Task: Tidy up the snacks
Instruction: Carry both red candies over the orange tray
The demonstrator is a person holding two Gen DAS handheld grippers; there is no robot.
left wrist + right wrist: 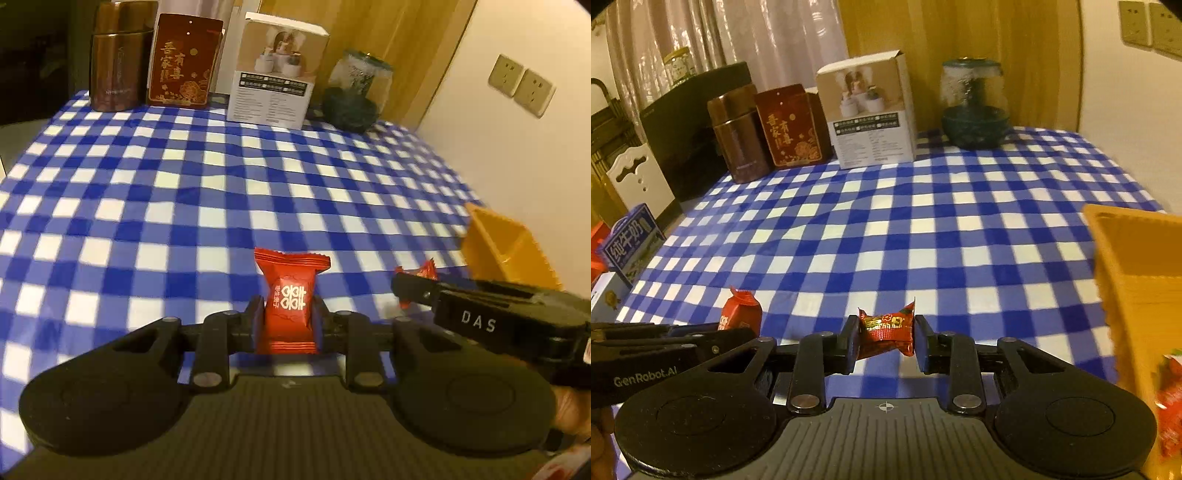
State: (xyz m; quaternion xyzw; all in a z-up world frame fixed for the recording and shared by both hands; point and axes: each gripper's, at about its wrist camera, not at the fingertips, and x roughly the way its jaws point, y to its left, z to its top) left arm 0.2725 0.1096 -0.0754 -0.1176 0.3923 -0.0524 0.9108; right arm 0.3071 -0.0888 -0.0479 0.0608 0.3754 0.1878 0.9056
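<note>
Broadly, the checked tabletop (184, 192) fills both views, with a brown canister (120, 59), red tin (183, 61), white carton (275, 72) and glass jar (356, 92) lined up far beyond the fingers. Yellow bin (1134, 266) sits just right of the right gripper (885, 341), red packets visible inside it. Left gripper (287, 317): fingers clamped on an upright red pillow-pack candy (288, 295), held above the cloth. Right gripper: fingers clamped on a crumpled red wrapped candy (886, 328), also off the cloth, just left of the bin.
</note>
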